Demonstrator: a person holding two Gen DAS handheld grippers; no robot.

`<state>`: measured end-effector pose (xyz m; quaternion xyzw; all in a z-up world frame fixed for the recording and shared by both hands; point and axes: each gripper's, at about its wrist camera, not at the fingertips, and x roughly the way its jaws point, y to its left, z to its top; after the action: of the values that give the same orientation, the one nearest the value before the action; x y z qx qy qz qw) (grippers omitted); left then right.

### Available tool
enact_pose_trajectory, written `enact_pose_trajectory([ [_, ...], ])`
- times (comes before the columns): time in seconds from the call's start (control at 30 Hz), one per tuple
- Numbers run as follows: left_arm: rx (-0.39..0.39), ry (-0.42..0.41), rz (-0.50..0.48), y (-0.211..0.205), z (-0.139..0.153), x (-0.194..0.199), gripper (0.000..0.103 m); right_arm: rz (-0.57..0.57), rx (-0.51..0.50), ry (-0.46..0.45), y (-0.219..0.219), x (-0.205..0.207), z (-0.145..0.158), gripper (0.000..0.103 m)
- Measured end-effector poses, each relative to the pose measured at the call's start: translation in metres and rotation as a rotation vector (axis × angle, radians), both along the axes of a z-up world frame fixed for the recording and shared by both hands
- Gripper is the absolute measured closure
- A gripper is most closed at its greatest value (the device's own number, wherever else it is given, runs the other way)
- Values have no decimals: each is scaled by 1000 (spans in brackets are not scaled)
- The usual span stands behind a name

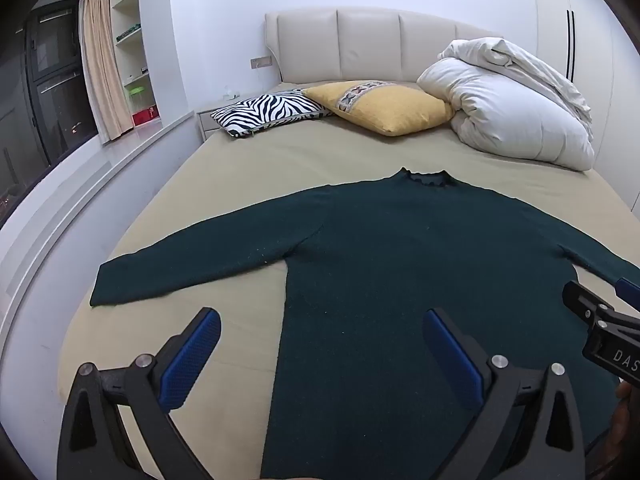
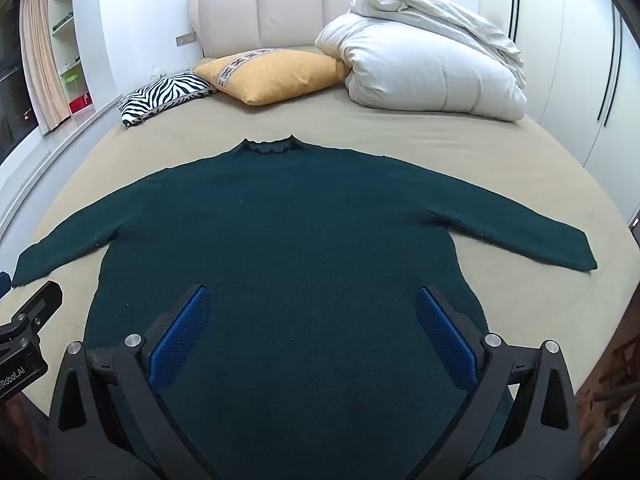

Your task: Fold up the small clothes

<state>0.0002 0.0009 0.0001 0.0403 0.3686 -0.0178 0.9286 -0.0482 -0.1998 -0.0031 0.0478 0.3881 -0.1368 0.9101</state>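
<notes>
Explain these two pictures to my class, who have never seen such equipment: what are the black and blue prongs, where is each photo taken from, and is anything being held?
Each picture comes from a camera mounted on a hand-held gripper, looking forward along its two fingers. One shows the left gripper, the other the right gripper. A person carries one in each hand. Both stand open and hold nothing. On the bed a dark green sweater lies flat, sleeves spread, not yet folded. Behind it lie a zebra pillow, a yellow pillow and a rolled white duvet.
</notes>
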Motion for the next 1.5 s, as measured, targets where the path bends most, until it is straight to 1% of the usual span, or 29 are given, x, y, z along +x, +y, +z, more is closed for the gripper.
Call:
enact_pose_trajectory([
  [0.23,-10,5,1,0,3,-2,0,1,4,-4,-3,-3,1,0],
  [0.4,-9,8,-1,4,-1,0,0,-2,-5,3,0,-3,3,0],
  [1.03,-12,10,-1,4,-1,0,0,3,-17,6,3,-5,-3,0],
  [1.07,-12,10,0,10,-4,-1,0,2,-20,9,5,-5,-5,0],
  [1.5,-13,11,0,10,-4,0,0,5,-24,13,5,-5,-4,0],
])
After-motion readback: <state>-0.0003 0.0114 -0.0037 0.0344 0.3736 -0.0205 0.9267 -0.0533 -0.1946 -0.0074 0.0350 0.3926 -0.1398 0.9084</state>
